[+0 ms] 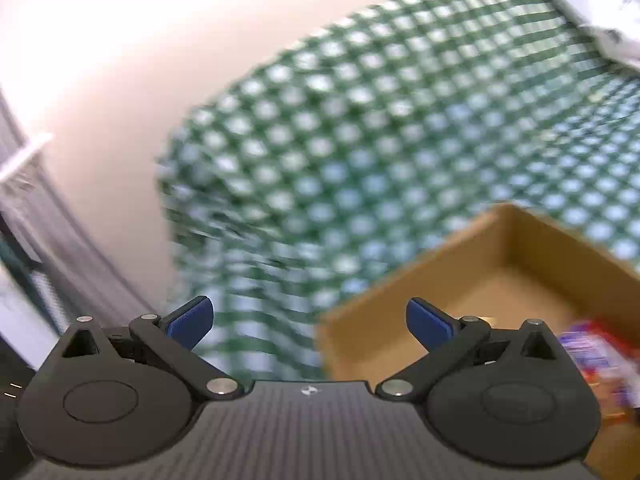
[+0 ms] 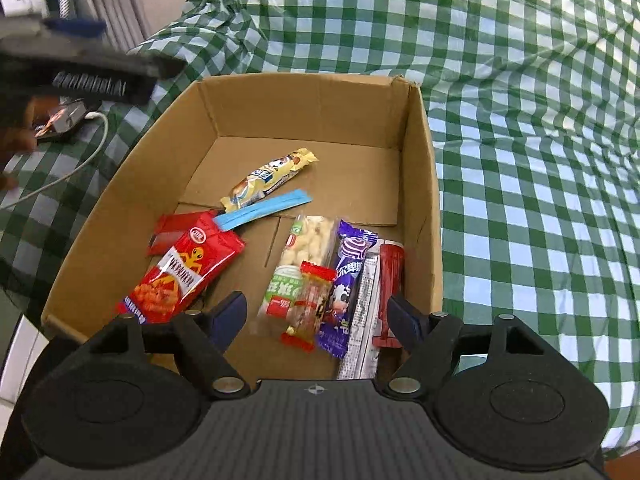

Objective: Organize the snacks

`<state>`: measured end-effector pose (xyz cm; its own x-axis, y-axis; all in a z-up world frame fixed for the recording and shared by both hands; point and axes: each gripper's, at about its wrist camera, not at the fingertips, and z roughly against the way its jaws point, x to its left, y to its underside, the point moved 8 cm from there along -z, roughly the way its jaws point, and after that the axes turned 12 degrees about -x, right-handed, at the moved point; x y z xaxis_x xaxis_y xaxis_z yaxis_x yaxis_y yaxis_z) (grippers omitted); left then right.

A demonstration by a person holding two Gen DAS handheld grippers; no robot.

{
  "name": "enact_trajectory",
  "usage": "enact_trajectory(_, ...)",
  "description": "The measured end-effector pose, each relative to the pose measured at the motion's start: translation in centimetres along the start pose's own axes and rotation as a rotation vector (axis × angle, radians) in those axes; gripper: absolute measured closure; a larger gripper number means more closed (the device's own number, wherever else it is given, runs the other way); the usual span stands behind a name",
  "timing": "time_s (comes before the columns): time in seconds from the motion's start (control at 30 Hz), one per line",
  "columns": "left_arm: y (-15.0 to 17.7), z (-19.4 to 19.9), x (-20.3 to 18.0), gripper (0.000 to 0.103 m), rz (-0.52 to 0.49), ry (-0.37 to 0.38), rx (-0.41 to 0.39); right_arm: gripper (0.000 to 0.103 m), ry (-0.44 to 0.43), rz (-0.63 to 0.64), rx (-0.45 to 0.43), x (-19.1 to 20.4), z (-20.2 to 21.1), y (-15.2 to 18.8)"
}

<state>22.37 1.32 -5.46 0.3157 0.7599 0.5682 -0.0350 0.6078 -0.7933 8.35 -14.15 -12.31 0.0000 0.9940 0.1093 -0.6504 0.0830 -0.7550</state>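
the left wrist view is smeared with blur. the left gripper [image 1: 310, 322] stands wide with nothing between its blue fingers [image 1: 192, 320], over the green check cloth [image 1: 360, 120]. only a corner of the box [image 1: 440, 280] shows at lower right, cut by the frame edge, and a red and white packet [image 1: 596, 356] at the edge is too blurred to read.

the right wrist view is sharp. the right gripper [image 2: 316, 318] hangs wide and empty over the near end of the box [image 2: 420, 184], its fingers hiding part of what lies below. the snacks are all inside the box: a red bag [image 2: 184, 268] at left with its lower end behind the left finger, a yellow bar [image 2: 268, 178] further in, a blue strip [image 2: 264, 210] just beside it, and a tight cluster at right of a white-green pack [image 2: 298, 256], a small clear candy [image 2: 310, 304] lying on it, a purple pack [image 2: 346, 280], a silver sachet [image 2: 366, 312] and a red stick [image 2: 390, 272] against the wall, partly hidden by the right finger.

at upper left a dark blurred shape, the left gripper [image 2: 76, 64], covers part of a phone [image 2: 64, 120] with a white cable [image 2: 80, 160] on the cloth [image 2: 520, 120].
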Motion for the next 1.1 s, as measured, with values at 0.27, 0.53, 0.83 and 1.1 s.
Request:
enact_trajectory(0.27, 7.4, -5.6, 6.5, 0.0, -0.068, -0.205, 0.151, 0.024, 0.014, 0.066, 0.029, 1.1, 0.5, 0.1)
enact_trajectory(0.53, 10.5, -8.1, 6.2, 0.0, -0.023, -0.11, 0.245, 0.023, 0.008, 0.107, 0.039, 2.8, 0.2, -0.3)
enact_trajectory(0.83, 4.3, -2.8, 5.2, 0.0, 0.055, -0.083, 0.123, 0.023, 0.021, 0.094, 0.0, 2.5, 1.7, -0.9)
enact_trajectory(1.1, -1.0, 6.7, 1.9, 0.0, 0.219, 0.032, 0.179, 0.019, 0.027, 0.033, -0.105, 1.8, 6.8, -1.4)
